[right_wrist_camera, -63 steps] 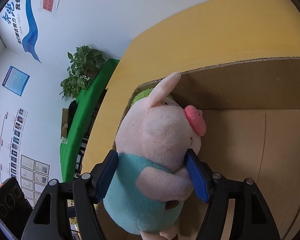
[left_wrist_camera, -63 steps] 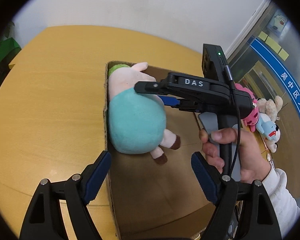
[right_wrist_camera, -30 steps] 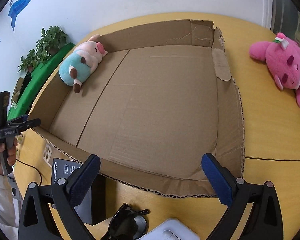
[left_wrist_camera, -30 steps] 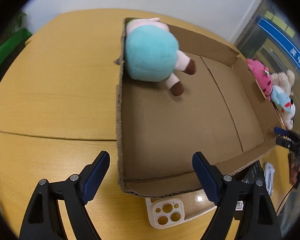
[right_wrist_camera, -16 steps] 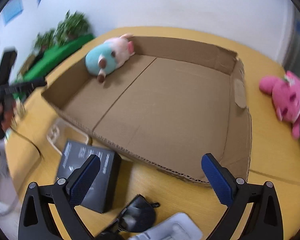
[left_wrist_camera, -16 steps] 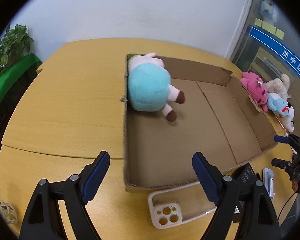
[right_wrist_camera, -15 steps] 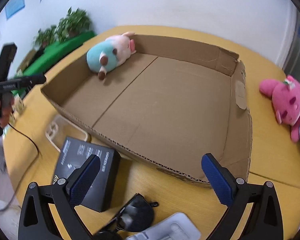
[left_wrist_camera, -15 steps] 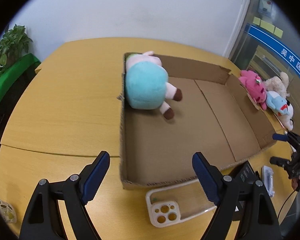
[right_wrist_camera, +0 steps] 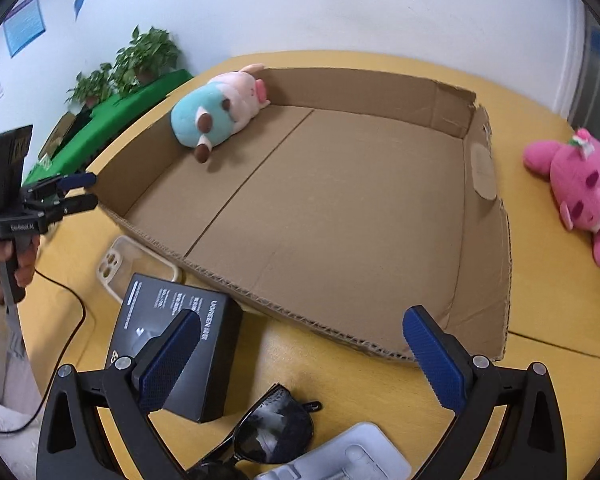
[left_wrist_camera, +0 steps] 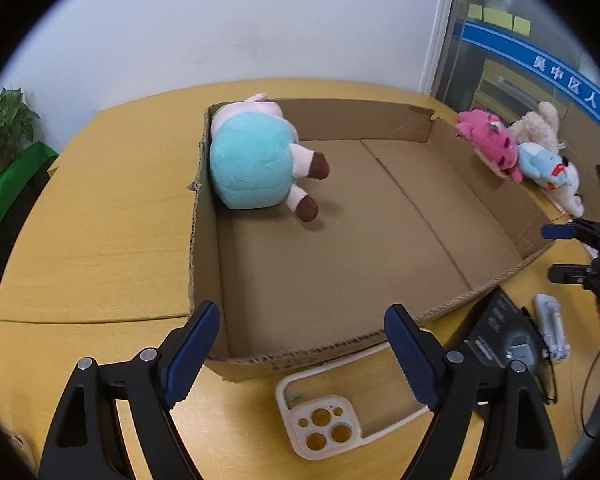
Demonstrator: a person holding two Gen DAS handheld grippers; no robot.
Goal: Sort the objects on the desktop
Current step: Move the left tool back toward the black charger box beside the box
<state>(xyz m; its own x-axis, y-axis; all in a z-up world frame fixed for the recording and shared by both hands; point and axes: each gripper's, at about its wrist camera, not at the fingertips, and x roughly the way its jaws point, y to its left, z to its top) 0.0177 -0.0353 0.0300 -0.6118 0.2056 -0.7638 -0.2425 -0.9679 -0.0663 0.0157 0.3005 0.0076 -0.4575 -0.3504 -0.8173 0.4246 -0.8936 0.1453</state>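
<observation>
While the teal-and-pink plush pig (left_wrist_camera: 260,162) lies on its side in the far left corner of the shallow brown cardboard box (left_wrist_camera: 380,272), both claws hang well back from it, at the box's near edge. Left gripper (left_wrist_camera: 302,354) is spread wide with nothing held, above a clear phone case (left_wrist_camera: 332,428). Right gripper (right_wrist_camera: 300,364) gapes likewise, over a black rectangular carton (right_wrist_camera: 168,320) and dark sunglasses (right_wrist_camera: 274,434).
</observation>
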